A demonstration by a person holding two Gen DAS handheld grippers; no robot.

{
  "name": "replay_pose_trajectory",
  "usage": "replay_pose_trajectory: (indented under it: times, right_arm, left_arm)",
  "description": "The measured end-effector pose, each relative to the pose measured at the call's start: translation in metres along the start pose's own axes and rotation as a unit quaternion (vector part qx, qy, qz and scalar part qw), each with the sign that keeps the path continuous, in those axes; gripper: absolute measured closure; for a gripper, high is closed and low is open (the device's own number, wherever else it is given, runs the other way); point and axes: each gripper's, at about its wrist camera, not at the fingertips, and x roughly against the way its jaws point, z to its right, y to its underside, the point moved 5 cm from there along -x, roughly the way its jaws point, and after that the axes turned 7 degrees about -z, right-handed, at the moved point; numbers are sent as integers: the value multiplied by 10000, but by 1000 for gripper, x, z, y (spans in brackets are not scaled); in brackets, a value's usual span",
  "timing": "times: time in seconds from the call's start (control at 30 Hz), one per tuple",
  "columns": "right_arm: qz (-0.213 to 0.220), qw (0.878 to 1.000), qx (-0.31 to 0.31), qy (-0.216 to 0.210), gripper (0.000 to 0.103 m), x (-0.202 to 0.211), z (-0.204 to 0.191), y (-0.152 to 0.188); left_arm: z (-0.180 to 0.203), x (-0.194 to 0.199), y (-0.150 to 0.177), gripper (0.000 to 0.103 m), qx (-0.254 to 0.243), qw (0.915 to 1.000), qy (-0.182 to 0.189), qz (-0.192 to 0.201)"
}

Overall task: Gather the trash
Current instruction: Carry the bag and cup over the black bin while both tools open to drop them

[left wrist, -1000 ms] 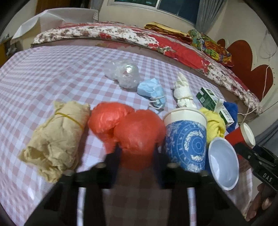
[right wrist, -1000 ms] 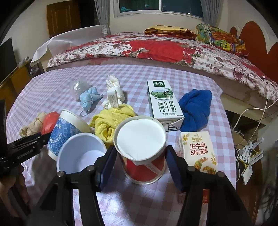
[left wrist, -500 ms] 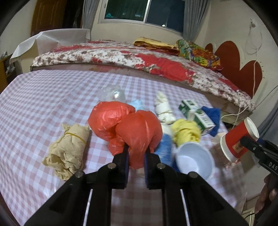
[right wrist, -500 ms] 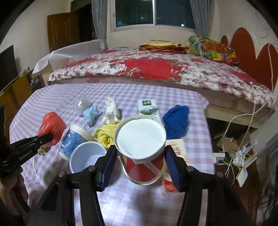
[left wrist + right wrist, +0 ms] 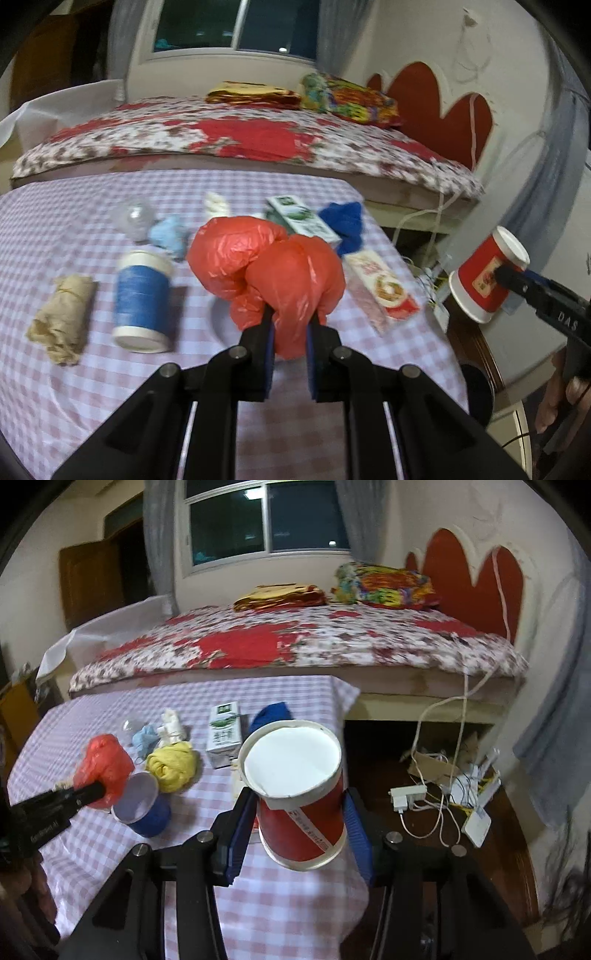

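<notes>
Left wrist view: the left gripper (image 5: 289,325) pinches the red plastic bag (image 5: 269,266) by its lower bunch, lifted above the checked table (image 5: 92,376). It looks light, soft and slippery, so gathered folds seem the best hold. The table edge runs at three o'clock.

Right wrist view: the right gripper (image 5: 301,816) clamps the red paper cup (image 5: 299,801) mid-wall; thin and crushable, I judge. Open floor (image 5: 373,757) lies at two o'clock, cluttered with cables (image 5: 439,794).
</notes>
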Motion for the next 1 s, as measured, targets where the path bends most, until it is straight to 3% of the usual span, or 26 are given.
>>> replay_pose_trajectory:
  times: [0.13, 0.27, 0.4, 0.57, 0.7, 0.87, 1.0]
  right_arm:
    - [119, 9999, 22, -45, 54, 14, 6, 7]
    - [193, 9997, -39, 166, 54, 31, 24, 14]
    - [135, 9978, -374, 528, 54, 55, 71, 42]
    - [-352, 9889, -1073, 967, 54, 70, 157, 108]
    - [-671, 9811, -1444, 1104, 54, 65, 207, 155]
    - [-970, 9743, -1739, 1050, 54, 44, 247, 203]
    - [-1154, 9707, -1842, 1029, 54, 29, 268, 228]
  left_arm:
    - [27, -5, 3, 88, -211, 9997, 121, -76]
    - [59, -11, 7, 88, -459, 9982, 354, -160]
    - [124, -28, 16, 88, -898, 9907, 931, -417]
    - [228, -48, 44, 88, -1734, 9695, 1570, -727]
    - [296, -72, 79, 88, -2150, 9496, 1927, -1221]
    - [347, -98, 122, 88, -2506, 9256, 2130, -1874]
    - [360, -112, 147, 88, -2640, 9169, 2046, -2186]
